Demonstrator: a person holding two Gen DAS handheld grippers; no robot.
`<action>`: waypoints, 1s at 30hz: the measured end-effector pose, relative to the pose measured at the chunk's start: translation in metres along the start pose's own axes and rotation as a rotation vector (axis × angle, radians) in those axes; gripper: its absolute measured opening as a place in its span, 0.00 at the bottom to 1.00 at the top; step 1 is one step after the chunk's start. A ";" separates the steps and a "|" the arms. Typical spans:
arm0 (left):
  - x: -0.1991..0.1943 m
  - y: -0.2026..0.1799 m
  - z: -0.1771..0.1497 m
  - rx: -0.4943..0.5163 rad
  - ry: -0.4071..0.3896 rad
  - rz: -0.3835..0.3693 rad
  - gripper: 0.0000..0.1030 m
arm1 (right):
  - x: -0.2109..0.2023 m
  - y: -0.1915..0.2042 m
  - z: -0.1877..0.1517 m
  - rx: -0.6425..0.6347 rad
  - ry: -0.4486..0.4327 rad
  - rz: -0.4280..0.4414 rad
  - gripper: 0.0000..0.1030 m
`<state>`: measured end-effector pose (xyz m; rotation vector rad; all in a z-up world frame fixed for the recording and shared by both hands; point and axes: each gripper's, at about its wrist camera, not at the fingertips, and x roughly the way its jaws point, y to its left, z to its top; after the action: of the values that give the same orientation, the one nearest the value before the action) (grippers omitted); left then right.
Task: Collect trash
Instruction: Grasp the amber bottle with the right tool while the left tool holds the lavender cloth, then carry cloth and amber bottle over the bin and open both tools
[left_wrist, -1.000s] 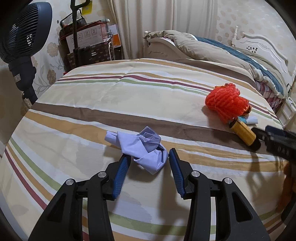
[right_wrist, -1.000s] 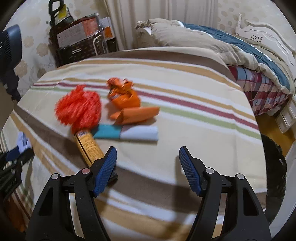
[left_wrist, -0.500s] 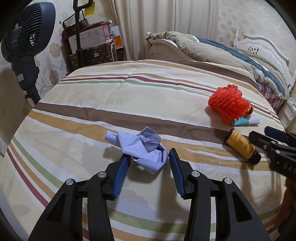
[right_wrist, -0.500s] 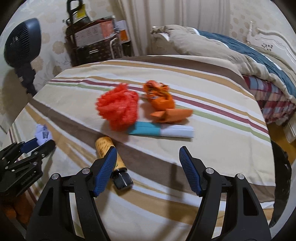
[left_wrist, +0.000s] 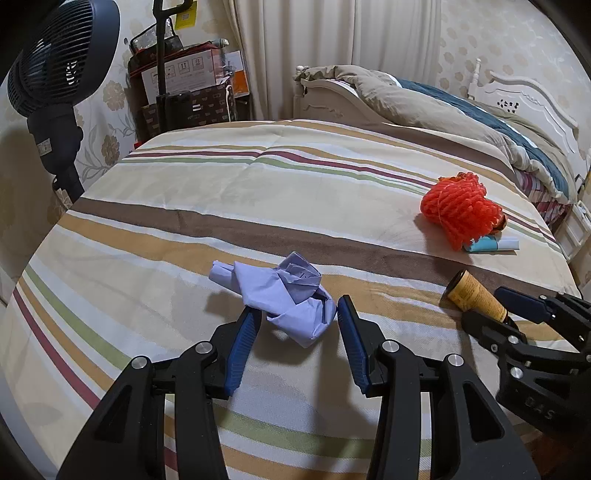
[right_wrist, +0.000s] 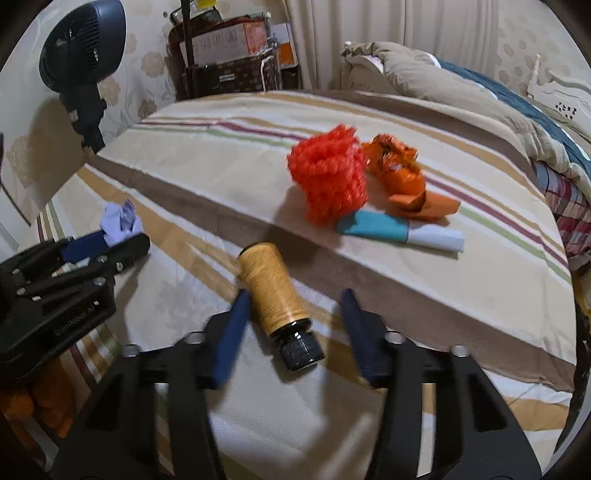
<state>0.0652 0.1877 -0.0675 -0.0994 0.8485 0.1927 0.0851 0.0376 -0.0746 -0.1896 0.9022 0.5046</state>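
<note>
Left hand-held gripper (left_wrist: 295, 319): jaws spread wide either side of a crumpled lavender paper wad (left_wrist: 279, 295), low centre of frame, on the striped bed cover (left_wrist: 258, 184); contact unclear. Right hand-held gripper (right_wrist: 291, 306): jaws wide, straddling a small bottle (right_wrist: 275, 295) lying on its side, yellow label, black ribbed cap toward camera. Beyond it, centre frame: red mesh net (right_wrist: 328, 177), orange wrapper (right_wrist: 400, 177), teal-and-white paper roll (right_wrist: 399, 232).
</note>
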 end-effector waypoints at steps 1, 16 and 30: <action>0.000 -0.001 0.000 0.003 -0.002 0.001 0.44 | 0.001 0.001 0.000 -0.002 0.002 0.002 0.37; -0.010 -0.011 -0.003 0.020 -0.038 -0.028 0.44 | -0.016 -0.027 -0.011 0.088 -0.039 -0.035 0.24; -0.021 -0.071 -0.001 0.089 -0.065 -0.134 0.44 | -0.057 -0.102 -0.039 0.256 -0.113 -0.172 0.24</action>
<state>0.0653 0.1149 -0.0515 -0.0661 0.7811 0.0318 0.0793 -0.0841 -0.0590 -0.0049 0.8232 0.2348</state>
